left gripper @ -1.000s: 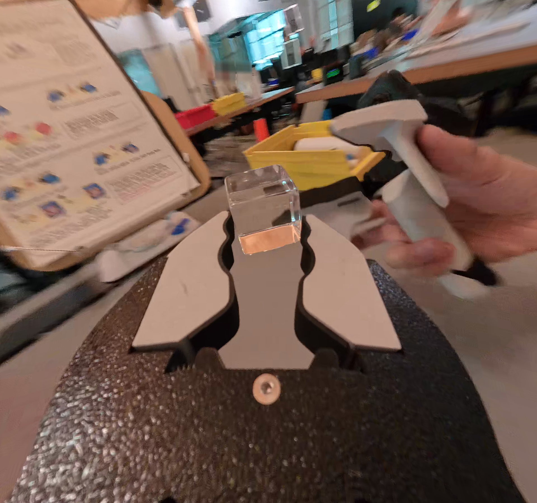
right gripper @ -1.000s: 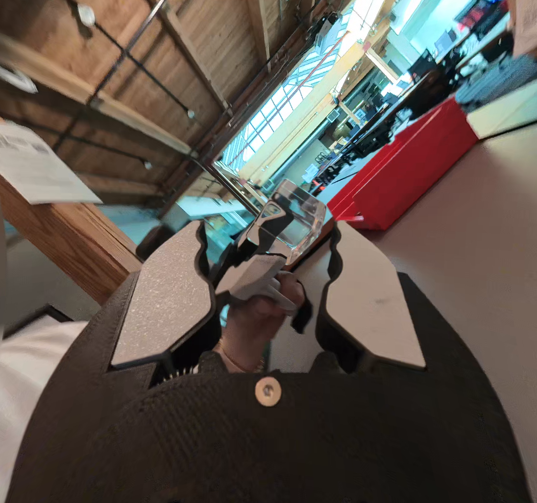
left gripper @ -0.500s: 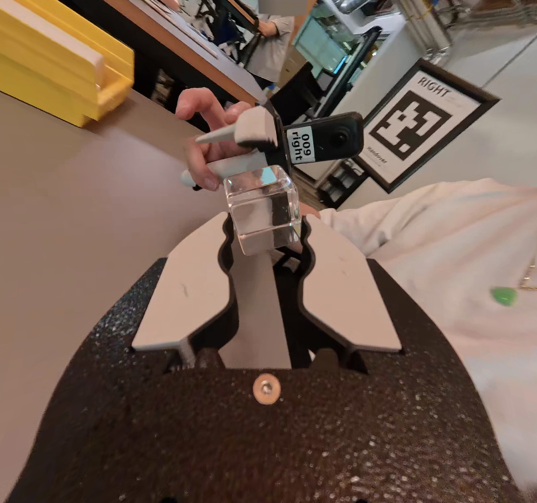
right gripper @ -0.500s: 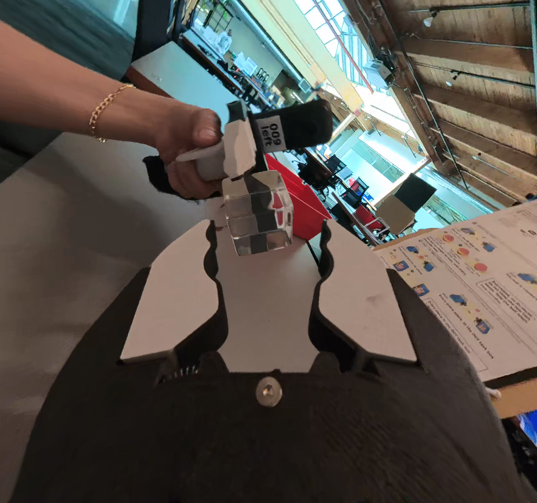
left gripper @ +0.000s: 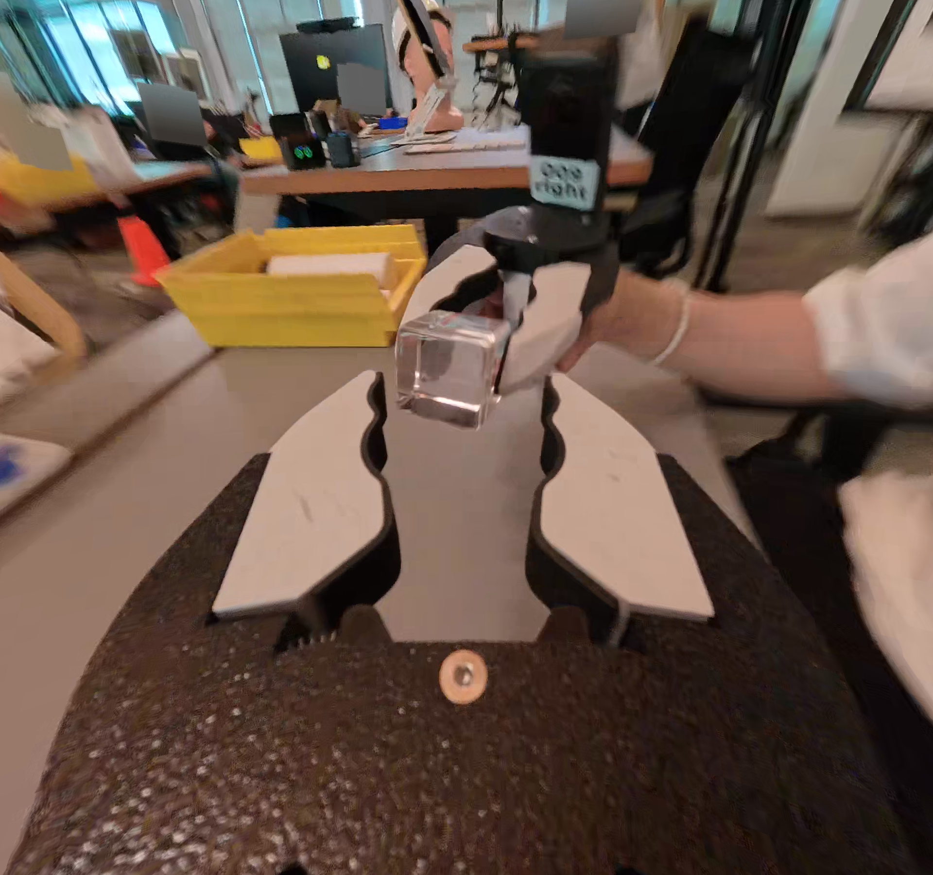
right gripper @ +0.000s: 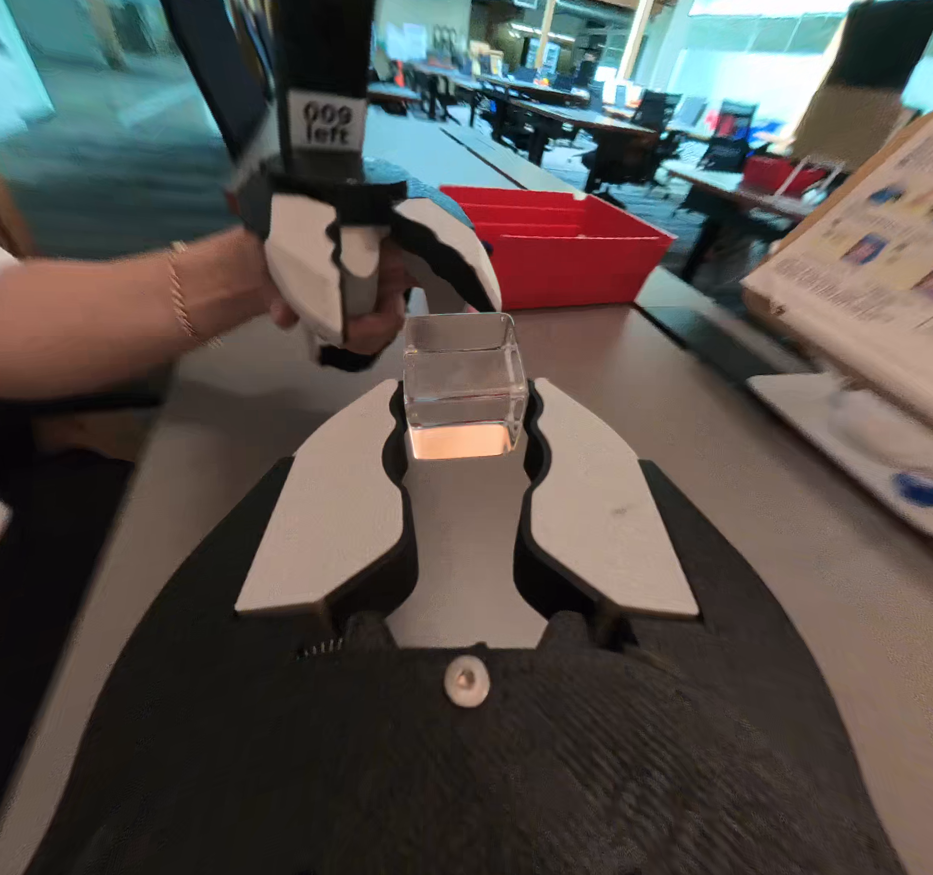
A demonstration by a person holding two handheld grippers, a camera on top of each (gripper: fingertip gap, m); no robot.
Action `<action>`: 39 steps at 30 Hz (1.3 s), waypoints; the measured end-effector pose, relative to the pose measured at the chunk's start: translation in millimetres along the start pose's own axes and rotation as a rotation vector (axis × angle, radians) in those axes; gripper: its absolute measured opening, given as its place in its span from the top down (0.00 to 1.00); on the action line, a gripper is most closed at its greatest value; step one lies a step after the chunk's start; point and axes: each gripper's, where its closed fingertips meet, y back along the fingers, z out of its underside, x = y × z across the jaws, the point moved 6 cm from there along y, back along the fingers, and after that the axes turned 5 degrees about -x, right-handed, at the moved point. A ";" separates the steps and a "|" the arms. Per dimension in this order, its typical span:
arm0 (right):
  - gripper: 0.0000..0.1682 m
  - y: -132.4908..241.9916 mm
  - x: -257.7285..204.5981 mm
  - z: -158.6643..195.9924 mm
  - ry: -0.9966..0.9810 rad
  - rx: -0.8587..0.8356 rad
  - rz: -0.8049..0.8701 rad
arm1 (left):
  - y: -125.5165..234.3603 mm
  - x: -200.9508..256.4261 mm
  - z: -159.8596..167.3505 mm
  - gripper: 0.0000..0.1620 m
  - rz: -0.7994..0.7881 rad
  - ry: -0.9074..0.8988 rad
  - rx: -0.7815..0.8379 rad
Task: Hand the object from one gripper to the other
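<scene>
1. Half a second ago the clear cube (right gripper: 464, 386) sat clamped in the left gripper (left gripper: 462, 396); now that gripper's fingers are spread with nothing between them, and the cube is pinched between the tips of the right gripper (right gripper: 464, 411) — the handover looks done.
2. The cube hangs in the air above the grey table (left gripper: 151, 446), just ahead of the left gripper's tips.
3. The left wrist view shows a yellow bin (left gripper: 293, 295) behind the cube; the right wrist view does not.
4. The right wrist view shows a red bin (right gripper: 570, 255) and the released left gripper from the front — pulled off to one side.
</scene>
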 end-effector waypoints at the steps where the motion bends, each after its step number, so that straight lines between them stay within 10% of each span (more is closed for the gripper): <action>1: 0.74 1.8 1.4 0.0 -0.102 0.027 -0.053 | 0.4 3.6 -0.1 0.61 -0.043 -0.122 -0.029; 7: 0.74 0.7 -3.7 9.6 -0.540 -0.024 -0.373 | -11.0 22.5 3.6 0.56 -0.231 -0.656 -0.061; 18: 0.74 -1.2 -10.6 23.8 -0.722 -0.092 -0.547 | -29.7 30.9 18.1 0.72 -0.200 -0.786 -0.212; 27: 0.48 14.5 1.6 -1.0 -0.233 0.076 -0.192 | -13.3 3.0 3.6 0.72 -0.123 -0.145 -0.049; 39: 0.61 9.5 -34.0 -9.1 0.748 0.025 0.131 | -12.4 4.4 10.8 0.72 0.262 0.508 -0.137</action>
